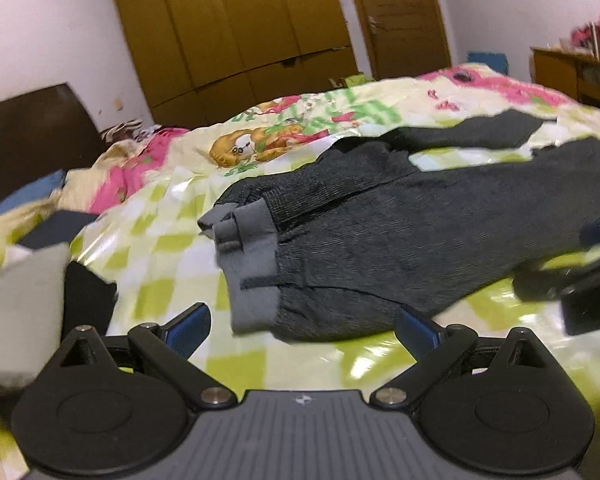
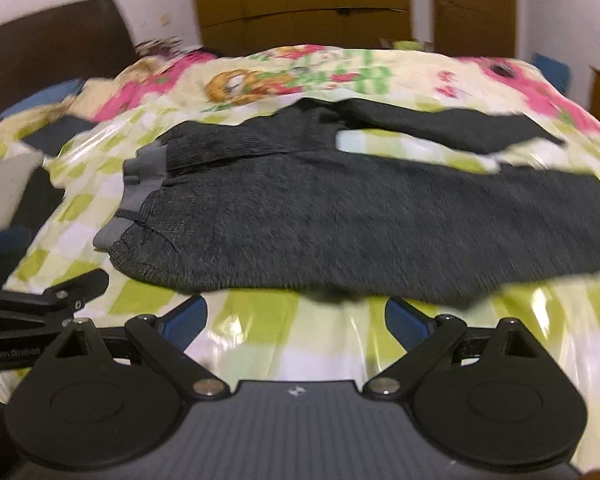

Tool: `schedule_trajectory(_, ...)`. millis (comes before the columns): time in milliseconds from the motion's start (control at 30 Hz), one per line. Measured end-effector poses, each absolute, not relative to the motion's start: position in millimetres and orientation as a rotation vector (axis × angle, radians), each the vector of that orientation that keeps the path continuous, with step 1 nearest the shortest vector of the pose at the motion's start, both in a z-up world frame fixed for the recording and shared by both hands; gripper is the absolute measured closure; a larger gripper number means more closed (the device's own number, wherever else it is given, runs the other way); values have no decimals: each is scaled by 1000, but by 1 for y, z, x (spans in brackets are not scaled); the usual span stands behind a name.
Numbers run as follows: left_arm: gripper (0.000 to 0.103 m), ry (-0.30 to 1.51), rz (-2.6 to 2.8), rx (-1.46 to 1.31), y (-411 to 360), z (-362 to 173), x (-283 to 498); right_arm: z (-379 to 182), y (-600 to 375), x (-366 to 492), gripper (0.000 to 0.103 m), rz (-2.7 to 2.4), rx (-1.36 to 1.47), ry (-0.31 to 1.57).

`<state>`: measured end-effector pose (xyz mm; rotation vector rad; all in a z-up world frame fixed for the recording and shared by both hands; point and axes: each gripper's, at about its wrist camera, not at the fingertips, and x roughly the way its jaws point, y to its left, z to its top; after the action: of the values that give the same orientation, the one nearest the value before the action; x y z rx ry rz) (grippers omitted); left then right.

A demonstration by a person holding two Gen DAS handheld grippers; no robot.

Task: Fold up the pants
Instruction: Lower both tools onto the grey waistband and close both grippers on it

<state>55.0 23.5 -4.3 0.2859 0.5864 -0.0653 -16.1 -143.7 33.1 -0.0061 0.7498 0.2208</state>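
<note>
Dark grey pants lie spread flat on the bed, the lighter grey waistband to the left and both legs running off to the right, the far leg splayed apart. My left gripper is open, hovering just short of the waistband's near corner, nothing between its blue pads. My right gripper is open too, just in front of the near leg's lower edge. The right gripper's black body shows at the right edge of the left wrist view.
The bed has a green-and-white checked sheet with a cartoon print. Folded grey and black clothes lie at the left beside pillows and a dark headboard. A brown wardrobe stands behind, a wooden dresser at right.
</note>
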Motion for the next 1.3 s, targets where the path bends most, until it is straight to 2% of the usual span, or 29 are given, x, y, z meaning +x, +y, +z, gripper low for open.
schedule_trajectory(100,0,626,-90,296,38,-18,83,25,-126,7,20,297,-122,760)
schedule_trajectory(267,0,719,-138,238,58,-44,120,4,-98,29,20,428,-241,781)
schedule_trajectory(467,0,789,-228,145,73,-51,142,-10,-77,35,20,521,-361,748)
schedule_trajectory(567,13,797,-239,139,79,-47,138,-12,-77,38,21,554,-389,728)
schedule_trajectory(633,28,808,-228,113,85,-46,143,-14,-81,44,22,571,-364,738)
schedule_trajectory(667,29,822,-216,75,89,-46,148,-14,-82,46,24,574,-351,741)
schedule_trajectory(800,35,827,-210,27,92,-48,154,-7,-74,40,46,594,-385,743)
schedule_trajectory(933,38,831,-252,12,102,-43,146,-5,-63,33,47,597,-483,721)
schedule_trajectory(1033,38,819,-272,24,102,-41,149,-5,-59,35,43,599,-488,731)
schedule_trajectory(1200,31,802,-296,72,96,-47,153,-9,-54,33,38,620,-535,691)
schedule_trajectory(1267,34,809,-290,95,93,-47,157,-16,-46,40,37,608,-550,694)
schedule_trajectory(1300,39,813,-292,94,94,-46,156,-16,-44,45,40,603,-524,722)
